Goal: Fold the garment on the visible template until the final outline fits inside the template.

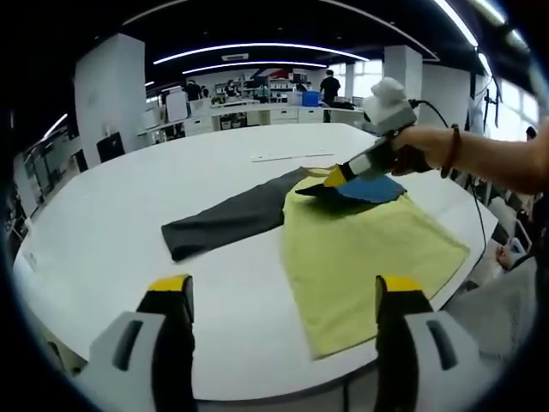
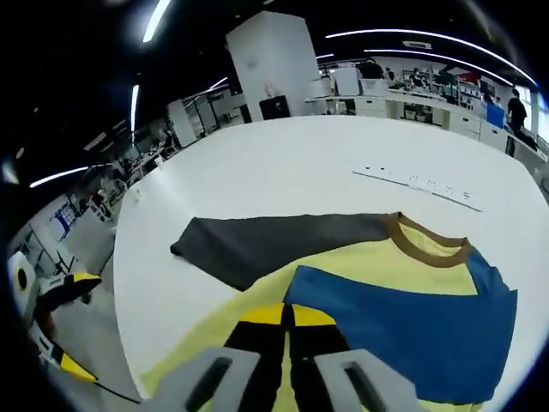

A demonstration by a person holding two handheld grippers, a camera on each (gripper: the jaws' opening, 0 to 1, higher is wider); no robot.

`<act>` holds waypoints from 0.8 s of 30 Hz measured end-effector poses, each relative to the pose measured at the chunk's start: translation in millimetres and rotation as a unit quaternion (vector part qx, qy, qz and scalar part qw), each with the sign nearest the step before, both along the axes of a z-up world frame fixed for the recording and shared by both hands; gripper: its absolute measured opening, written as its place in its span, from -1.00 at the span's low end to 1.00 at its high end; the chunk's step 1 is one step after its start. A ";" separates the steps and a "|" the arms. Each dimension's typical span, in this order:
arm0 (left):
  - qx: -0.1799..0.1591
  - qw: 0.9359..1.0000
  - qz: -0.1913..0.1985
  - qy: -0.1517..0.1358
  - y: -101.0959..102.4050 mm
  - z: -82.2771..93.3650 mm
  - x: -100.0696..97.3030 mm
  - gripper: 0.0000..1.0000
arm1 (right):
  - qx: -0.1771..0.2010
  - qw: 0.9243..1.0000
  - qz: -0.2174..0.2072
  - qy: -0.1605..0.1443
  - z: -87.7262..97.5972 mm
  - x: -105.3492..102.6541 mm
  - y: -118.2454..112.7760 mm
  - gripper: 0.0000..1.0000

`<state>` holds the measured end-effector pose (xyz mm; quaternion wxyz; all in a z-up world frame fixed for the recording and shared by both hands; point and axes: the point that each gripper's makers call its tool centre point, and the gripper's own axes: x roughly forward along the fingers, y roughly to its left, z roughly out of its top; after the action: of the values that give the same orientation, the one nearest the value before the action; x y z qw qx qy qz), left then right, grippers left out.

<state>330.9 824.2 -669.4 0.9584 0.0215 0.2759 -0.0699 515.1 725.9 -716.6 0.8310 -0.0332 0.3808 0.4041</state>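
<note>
A T-shirt lies flat on the white round table. Its body is yellow, one sleeve is dark grey and the collar is brown. The blue sleeve is folded inward over the chest. My right gripper comes in from the right and is shut on an edge of the blue sleeve, with its tips pressed together at the sleeve's corner. My left gripper hovers open over the near table edge, short of the yellow hem, holding nothing. It also appears at the far left of the right gripper view.
A long white strip lies on the table beyond the collar. A person's hand and forearm reach in from the right. Desks and people stand in the office behind. The table's edge runs close under my left gripper.
</note>
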 end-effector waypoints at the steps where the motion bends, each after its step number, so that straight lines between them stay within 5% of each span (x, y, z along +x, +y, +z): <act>1: 0.000 1.000 0.001 0.001 0.4 -0.6 -0.3 0.70 | -0.001 1.000 -0.002 0.001 -1.5 -0.3 0.7 -1.00; 9: -0.002 1.000 0.001 0.003 1.5 -2.7 -0.7 0.70 | -0.006 1.000 -0.005 0.004 -4.3 -6.8 9.0 -1.00; 20: -0.002 1.000 0.002 0.002 3.0 -2.2 -0.8 0.70 | -0.037 0.999 0.019 0.019 -30.9 -21.9 7.7 -1.00; 24: 0.000 1.000 0.010 0.002 6.8 -2.5 -2.1 0.74 | -0.035 0.998 0.038 0.024 -33.9 -28.8 9.6 -0.79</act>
<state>328.9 831.0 -671.9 0.9586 0.0183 0.2776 -0.0604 486.3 735.6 -750.5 0.8038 -0.0667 0.4131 0.4228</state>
